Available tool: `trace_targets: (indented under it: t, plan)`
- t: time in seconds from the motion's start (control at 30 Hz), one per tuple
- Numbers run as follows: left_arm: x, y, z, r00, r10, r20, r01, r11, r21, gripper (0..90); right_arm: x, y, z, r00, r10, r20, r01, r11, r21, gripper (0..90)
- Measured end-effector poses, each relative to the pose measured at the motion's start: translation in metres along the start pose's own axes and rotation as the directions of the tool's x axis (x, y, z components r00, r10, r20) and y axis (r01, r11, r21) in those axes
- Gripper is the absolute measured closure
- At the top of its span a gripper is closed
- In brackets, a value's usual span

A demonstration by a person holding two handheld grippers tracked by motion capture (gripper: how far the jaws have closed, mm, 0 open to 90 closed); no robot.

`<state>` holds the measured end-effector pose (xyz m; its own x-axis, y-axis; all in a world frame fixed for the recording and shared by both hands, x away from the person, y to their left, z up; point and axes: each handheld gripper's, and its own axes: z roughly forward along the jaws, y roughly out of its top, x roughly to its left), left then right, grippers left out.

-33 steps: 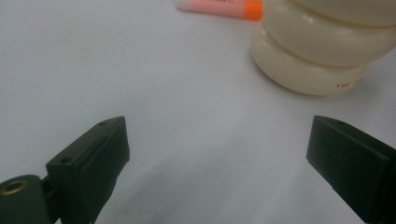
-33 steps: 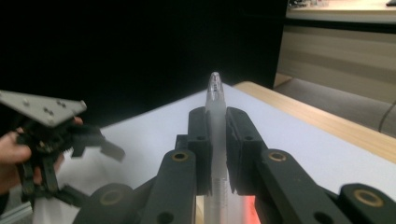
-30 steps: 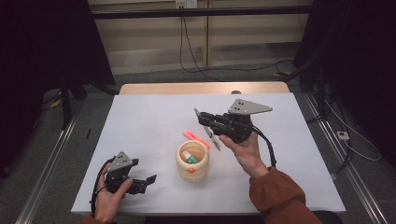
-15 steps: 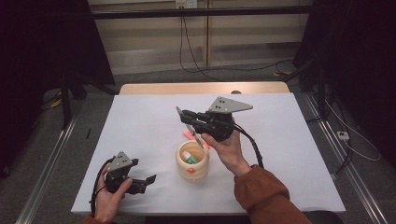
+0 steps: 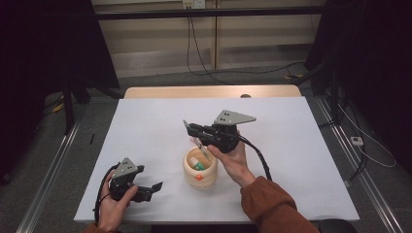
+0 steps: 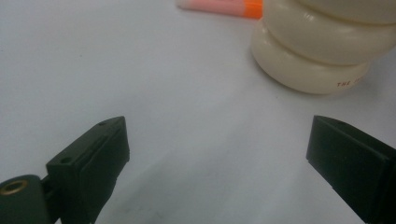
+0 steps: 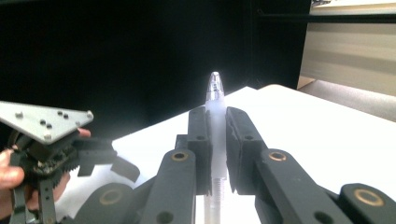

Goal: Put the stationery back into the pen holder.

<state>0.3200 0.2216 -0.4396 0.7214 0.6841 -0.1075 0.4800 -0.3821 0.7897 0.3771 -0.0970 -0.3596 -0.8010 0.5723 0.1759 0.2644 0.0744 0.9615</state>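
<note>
My right gripper (image 5: 193, 130) hovers just above and behind a cream ribbed pen holder (image 5: 199, 171) at mid-table, shut on a clear plastic pen (image 5: 203, 149). The pen slants down toward the holder's mouth. In the right gripper view the pen (image 7: 215, 116) stands clamped between both pads, its tip pointing up. Inside the holder lie a green and a white item. My left gripper (image 5: 151, 187) rests on the table at the front left, open, nothing between its jaws (image 6: 219, 154). It faces the holder (image 6: 322, 51), a short way off.
A pink and orange marker (image 6: 219, 5) lies on the white table (image 5: 301, 145) behind the holder. The left hand and its gripper (image 7: 51, 140) show at the left of the right gripper view. Dark stands and cables surround the table.
My right gripper has carried the pen left and down, from right of the holder to just above its mouth. The left gripper has stayed put.
</note>
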Motion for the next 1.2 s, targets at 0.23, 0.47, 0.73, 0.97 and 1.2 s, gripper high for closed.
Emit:
trace_targets:
  t: [0.23, 0.47, 0.73, 0.97, 1.2]
  plan:
    - [0.0, 0.0, 0.0, 1.0, -0.002, 0.001, 0.002, 1.0, -0.001, 5.8, -0.002, -0.011, 0.002, 0.9998, -0.003, -0.018, 0.003, 1.0, 0.028, 81.4]
    - [0.0, 0.0, 0.0, 1.0, -0.003, 0.001, 0.003, 1.0, -0.001, 5.8, -0.004, -0.019, 0.0, 1.0, -0.002, -0.005, 0.002, 0.998, 0.059, 81.4]
    - [0.0, 0.0, 0.0, 1.0, 0.002, 0.003, -0.002, 1.0, 0.002, 5.8, -0.004, -0.027, 0.0, 0.9998, -0.02, 0.007, 0.019, 0.993, 0.117, 81.3]
    - [-0.001, 0.0, 0.001, 1.0, 0.001, 0.004, -0.001, 1.0, 0.006, 5.8, -0.005, -0.033, 0.004, 0.9998, -0.018, 0.007, 0.017, 0.985, 0.173, 72.0]
    - [0.0, 0.0, 0.0, 1.0, 0.003, 0.004, -0.003, 1.0, 0.007, 5.8, -0.007, -0.03, 0.0, 0.9999, -0.012, 0.0, 0.011, 0.985, 0.172, 56.4]
